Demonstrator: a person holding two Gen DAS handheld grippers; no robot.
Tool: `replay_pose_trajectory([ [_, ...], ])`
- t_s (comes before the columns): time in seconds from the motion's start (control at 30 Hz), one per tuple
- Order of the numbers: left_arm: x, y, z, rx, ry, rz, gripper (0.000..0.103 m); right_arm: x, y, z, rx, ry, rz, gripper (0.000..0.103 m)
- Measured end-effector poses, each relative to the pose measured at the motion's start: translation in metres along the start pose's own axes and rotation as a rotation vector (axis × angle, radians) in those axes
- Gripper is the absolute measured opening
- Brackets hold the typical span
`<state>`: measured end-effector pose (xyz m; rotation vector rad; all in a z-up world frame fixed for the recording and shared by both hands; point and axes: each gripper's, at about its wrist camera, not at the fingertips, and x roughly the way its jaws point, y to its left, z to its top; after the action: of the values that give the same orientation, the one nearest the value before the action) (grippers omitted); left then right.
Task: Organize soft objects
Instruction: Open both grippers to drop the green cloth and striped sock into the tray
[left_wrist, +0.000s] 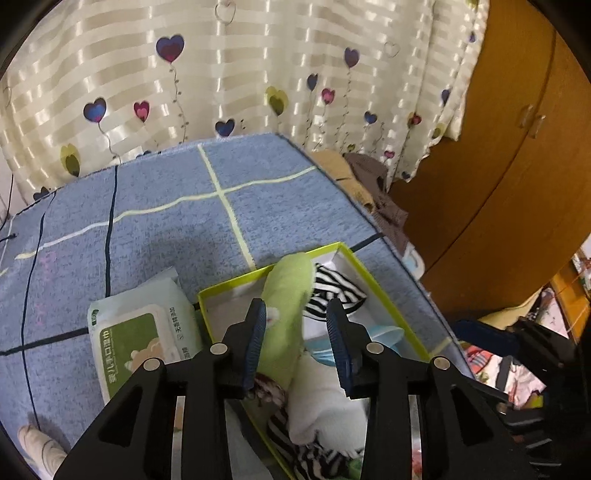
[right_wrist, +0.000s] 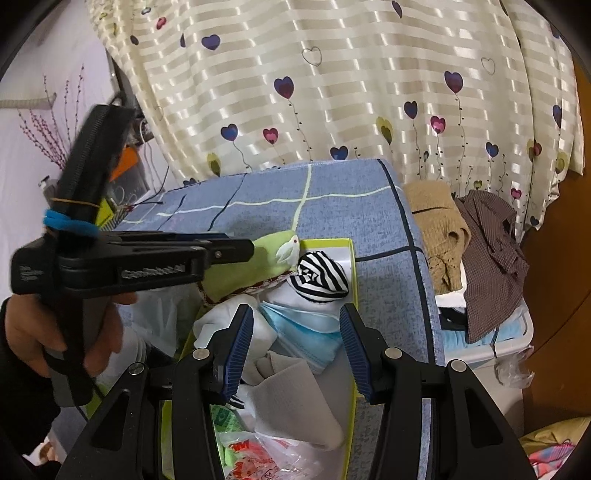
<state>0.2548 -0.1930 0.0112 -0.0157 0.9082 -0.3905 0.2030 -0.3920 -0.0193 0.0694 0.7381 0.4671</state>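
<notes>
Green fleece sock (left_wrist: 286, 314) drapes over the far rim of the yellow-edged cardboard box (left_wrist: 388, 291), between the spread jaws of the left gripper (left_wrist: 299, 328). Advice: tuck it beside the striped knit sock (right_wrist: 319, 278) and pleated blue mask (right_wrist: 310, 332). Right gripper (right_wrist: 295, 343) hovers above the box, jaws apart, empty.

One box (left_wrist: 388, 295), perhaps six soft items

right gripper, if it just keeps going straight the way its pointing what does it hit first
Most likely the blue face mask lying in the yellow-rimmed box: it sits right between the open right gripper fingers. Beyond it is the striped sock. Depth is unclear.
</notes>
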Motion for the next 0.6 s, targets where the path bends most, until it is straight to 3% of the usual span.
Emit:
replay_pose_trajectory([
  [0.23, -0.038, 0.005, -0.005, -0.025, -0.048, -0.049, 0.035, -0.012, 0.012, -0.001, -0.002, -0.014, 0.0, 0.048],
  [0.6, -0.108, 0.021, -0.042, -0.049, -0.133, -0.041, 0.035, -0.04, 0.045, -0.013, -0.015, -0.032, 0.005, 0.048],
])
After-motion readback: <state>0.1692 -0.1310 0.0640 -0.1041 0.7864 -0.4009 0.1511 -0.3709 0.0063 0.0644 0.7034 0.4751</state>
